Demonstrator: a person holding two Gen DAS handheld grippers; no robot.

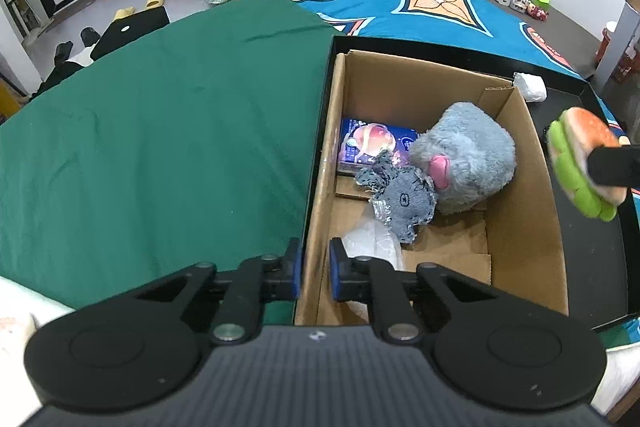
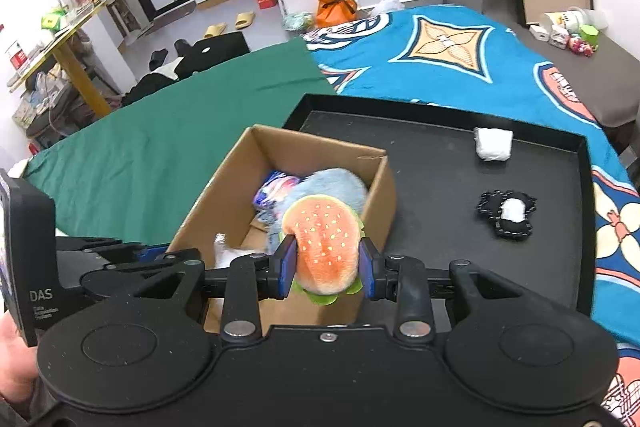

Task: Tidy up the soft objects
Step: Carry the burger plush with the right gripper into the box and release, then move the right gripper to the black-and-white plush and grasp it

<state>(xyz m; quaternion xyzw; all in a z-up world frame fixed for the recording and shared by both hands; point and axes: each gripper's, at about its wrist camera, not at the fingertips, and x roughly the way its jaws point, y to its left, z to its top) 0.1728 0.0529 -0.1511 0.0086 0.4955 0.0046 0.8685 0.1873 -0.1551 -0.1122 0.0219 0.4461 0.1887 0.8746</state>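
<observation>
On black tray [image 2: 440, 187]: cardboard box [image 2: 384, 195], white bundle [image 2: 493, 143], black-and-white toy [image 2: 507, 214].
Right gripper [image 2: 327, 263]: pinching plush hamburger [image 2: 324, 243] above box.
Left gripper [image 1: 315, 269]: pressed onto box's left wall.
Box contents: grey plush [image 1: 464, 155], denim toy [image 1: 400, 203], packet [image 1: 372, 143].

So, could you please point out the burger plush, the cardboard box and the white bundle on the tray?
burger plush [image 2: 326, 239], right wrist view, bun top.
cardboard box [image 2: 382, 203], right wrist view, outer wall.
white bundle [image 2: 493, 144], right wrist view, centre.
</observation>
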